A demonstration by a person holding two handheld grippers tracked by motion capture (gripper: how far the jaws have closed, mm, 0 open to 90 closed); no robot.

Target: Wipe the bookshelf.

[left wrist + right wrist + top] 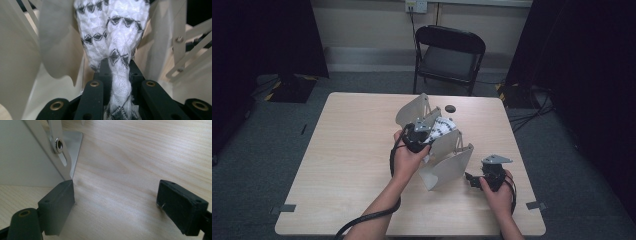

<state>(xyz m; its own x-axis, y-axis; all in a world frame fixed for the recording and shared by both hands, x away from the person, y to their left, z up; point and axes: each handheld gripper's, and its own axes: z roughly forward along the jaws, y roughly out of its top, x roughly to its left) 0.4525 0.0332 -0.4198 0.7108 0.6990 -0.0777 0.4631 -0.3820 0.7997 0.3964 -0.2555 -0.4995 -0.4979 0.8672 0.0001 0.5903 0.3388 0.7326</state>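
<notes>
A white knitted cloth (444, 126) with black zigzag marks lies bunched among the raised white hinged panels (447, 167) of a folding frame at the table's middle. My left gripper (426, 132) is shut on it. In the left gripper view the cloth (112, 30) is pinched into a narrow twist between the black jaws of the left gripper (117, 66), with panels (17, 62) on both sides. My right gripper (472, 179) rests low at the table's near right, open and holding nothing. In the right gripper view the right gripper (116, 197) has its left fingertip (58, 202) beside the corner of a panel (25, 157).
The light wooden table (352, 150) has bare room to the left of the frame. A small black round object (450, 108) lies behind the panels. A black folding chair (449, 52) stands beyond the far edge. Dark curtains hang on both sides.
</notes>
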